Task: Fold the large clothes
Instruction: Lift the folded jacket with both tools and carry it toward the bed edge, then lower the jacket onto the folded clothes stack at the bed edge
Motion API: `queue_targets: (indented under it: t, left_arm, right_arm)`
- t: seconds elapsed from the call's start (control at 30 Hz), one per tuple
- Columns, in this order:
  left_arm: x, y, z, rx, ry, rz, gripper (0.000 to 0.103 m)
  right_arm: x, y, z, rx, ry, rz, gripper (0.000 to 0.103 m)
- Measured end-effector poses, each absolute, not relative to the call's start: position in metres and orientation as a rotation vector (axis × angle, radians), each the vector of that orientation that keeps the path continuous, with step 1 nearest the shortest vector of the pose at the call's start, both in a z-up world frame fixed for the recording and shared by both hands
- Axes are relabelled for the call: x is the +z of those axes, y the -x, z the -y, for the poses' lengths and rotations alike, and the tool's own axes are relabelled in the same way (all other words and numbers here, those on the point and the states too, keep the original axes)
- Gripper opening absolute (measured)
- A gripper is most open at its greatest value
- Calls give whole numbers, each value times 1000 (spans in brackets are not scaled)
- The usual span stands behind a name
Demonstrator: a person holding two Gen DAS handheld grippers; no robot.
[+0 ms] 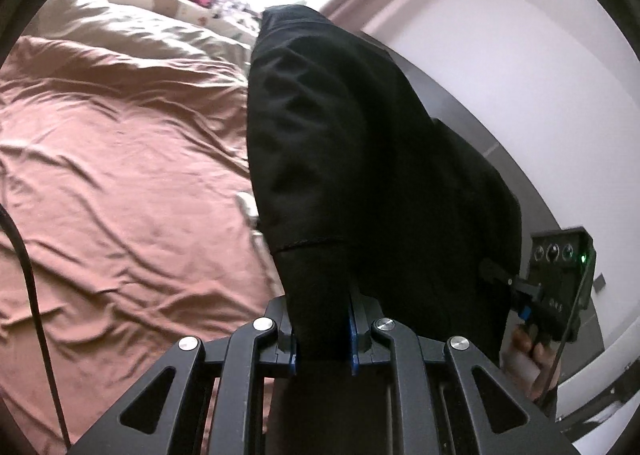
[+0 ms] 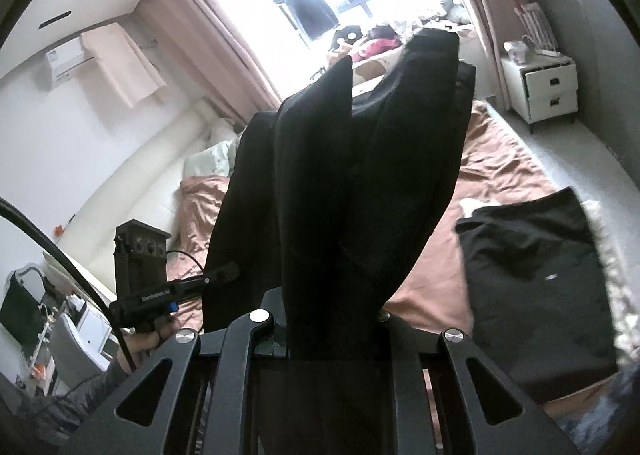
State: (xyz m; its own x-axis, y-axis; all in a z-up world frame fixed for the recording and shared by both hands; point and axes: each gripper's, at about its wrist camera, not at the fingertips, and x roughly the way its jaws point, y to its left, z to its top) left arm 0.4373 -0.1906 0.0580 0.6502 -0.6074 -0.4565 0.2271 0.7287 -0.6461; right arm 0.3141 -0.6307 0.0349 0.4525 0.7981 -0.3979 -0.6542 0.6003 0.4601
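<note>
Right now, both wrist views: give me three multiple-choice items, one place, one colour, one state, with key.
1. Where does the folded dark garment lie?
A. on the white nightstand
B. on the brown bedsheet
C. on the floor

2. What colour is the held garment?
A. black
B. white
C. pink

3. How are the left gripper and right gripper set?
A. both open
B. one open
C. both clamped on cloth

Key: B, it rests on the brown bedsheet; A, the cloth reads black in both views; C, cloth fills each pair of jaws.
</note>
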Motion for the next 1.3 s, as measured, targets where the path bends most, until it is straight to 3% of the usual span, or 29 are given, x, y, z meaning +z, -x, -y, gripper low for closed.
queue_targets:
  t: [0.43, 1.1, 1.23, 1.3]
  left_arm:
    - [44, -488, 310, -599, 541, -813, 18]
    - [-58, -585, 379, -627, 541, -991, 20]
    - [-72, -594, 381, -587, 542, -1030, 27]
    - [-81, -597, 380, -587, 559, -1045, 37]
  right_arm:
    - [40, -318, 680, 765, -201, -702, 14]
    - [39, -431, 658, 673, -103, -927, 14]
    - [29, -467, 667, 553, -182, -1042, 23]
    - [26, -473, 678, 462, -214, -1081, 36]
